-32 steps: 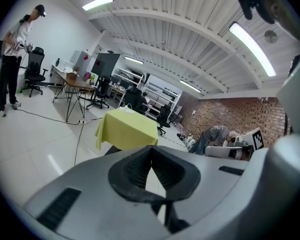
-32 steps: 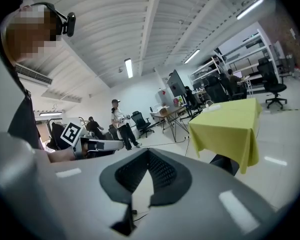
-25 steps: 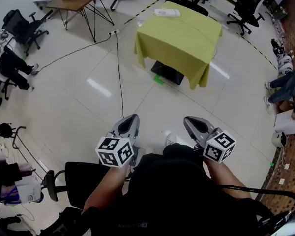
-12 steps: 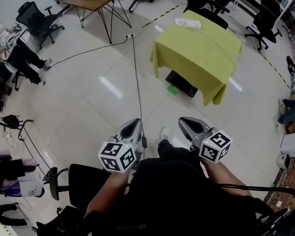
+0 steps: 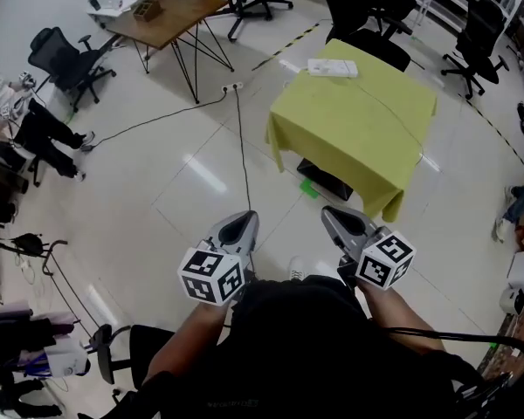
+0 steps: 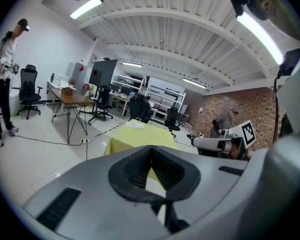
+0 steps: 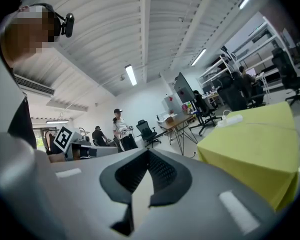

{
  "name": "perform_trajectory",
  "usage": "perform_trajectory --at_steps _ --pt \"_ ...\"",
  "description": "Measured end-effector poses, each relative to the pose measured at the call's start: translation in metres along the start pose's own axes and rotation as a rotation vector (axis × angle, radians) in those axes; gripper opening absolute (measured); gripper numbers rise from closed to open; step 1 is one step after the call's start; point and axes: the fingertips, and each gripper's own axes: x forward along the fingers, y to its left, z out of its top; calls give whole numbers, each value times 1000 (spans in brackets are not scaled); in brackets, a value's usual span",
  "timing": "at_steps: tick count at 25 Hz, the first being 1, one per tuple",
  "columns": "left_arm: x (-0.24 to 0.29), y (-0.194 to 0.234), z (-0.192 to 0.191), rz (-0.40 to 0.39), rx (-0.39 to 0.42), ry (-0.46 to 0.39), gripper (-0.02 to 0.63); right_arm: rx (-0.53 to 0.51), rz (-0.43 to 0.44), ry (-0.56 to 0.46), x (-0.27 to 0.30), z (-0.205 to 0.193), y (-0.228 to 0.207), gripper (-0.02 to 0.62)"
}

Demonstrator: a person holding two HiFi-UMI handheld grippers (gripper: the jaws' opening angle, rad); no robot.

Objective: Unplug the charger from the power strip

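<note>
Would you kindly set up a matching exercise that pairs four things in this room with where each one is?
Things:
1. white power strip
2. black cable
3. wooden table
4. green floor mark

Places:
A. along the floor tiles, ending at a socket block
B. on the floor, just under the cloth's near edge
C. on the far side of the yellow cloth
D. upper left in the head view, on thin black legs

Pairs: 1-C, 2-A, 3-D, 4-B

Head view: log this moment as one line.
left gripper: shut, empty | right gripper: shut, empty | power strip: on yellow table, far ahead, untouched
</note>
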Motion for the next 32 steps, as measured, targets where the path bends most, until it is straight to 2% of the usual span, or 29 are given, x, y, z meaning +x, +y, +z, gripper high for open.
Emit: perform_trajectory --at_steps 5,11,15,20,22,27,32 --pt "59 -9 8 -65 26 32 5 25 -62 -32 1 13 -50 2" --pt "92 -2 9 -103 5 98 5 78 -119 -14 3 11 -77 2" --pt "118 20 19 -119 -11 107 5 84 -153 -6 21 17 -94 2" --pt "158 54 32 -175 -38 138 5 99 -213 22 59 28 -119 2" --pt "177 67 46 -216 -26 147 5 90 -228 39 81 36 -127 3" --pt "217 98 75 -342 61 211 5 63 -272 66 145 61 -148 2" --pt "247 145 98 -378 48 219 5 22 -330 35 188 94 -160 2"
